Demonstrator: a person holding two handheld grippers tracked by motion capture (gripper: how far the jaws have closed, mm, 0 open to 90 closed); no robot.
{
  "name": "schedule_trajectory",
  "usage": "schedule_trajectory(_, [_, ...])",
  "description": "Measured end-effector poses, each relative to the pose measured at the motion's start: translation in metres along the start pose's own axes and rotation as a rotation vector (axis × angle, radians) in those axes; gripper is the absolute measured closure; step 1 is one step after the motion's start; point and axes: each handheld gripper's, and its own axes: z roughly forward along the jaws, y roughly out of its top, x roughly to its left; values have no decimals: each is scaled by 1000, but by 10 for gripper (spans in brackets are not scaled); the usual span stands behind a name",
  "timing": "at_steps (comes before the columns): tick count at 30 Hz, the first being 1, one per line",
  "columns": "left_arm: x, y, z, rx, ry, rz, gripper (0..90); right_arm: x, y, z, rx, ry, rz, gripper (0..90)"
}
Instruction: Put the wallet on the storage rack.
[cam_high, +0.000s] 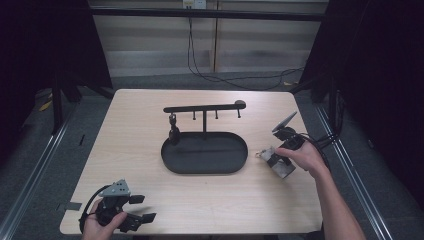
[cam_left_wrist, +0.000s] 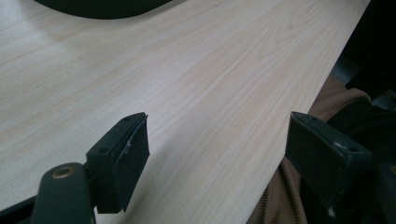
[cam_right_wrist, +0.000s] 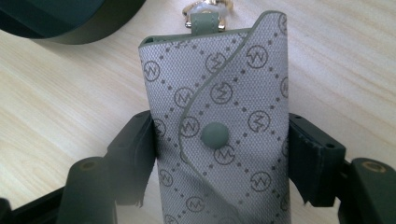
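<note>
Your right gripper (cam_right_wrist: 219, 154) is clenched on the grey patterned key pouch (cam_right_wrist: 219, 116), one black jaw pressing each long side, its snap flap facing the camera and its gold clasp (cam_right_wrist: 208, 7) pointing toward the black oval tray (cam_high: 204, 153). Pouch and gripper sit just right of that tray. Your left gripper (cam_left_wrist: 217, 149) rests released near the table's (cam_left_wrist: 196, 79) front-left edge, nothing between its jaws

The high view is looking down and forward over the table (cam_high: 150, 210); both gripper views are skimming it closely, each sharing the black tray (cam_high: 204, 154) at 11 o'clock.
</note>
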Motion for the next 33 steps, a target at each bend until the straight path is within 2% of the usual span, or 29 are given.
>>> schedule_trajectory(13, [2, 0, -3, -24, 17, -17, 214, 2, -3, -21, -14, -12, 15, 317])
schedule_trajectory(19, [4, -1, -4, -26, 20, -32, 205, 3, -5, -24, -23, -3, 18, 317])
schedule_trajectory(24, [4, -1, -4, -29, 24, -33, 205, 1, -6, -28, -48, 10, 29, 318])
schedule_trajectory(33, [4, -1, -6, -30, 19, -29, 204, 7, -8, -46, -61, -4, 28, 319])
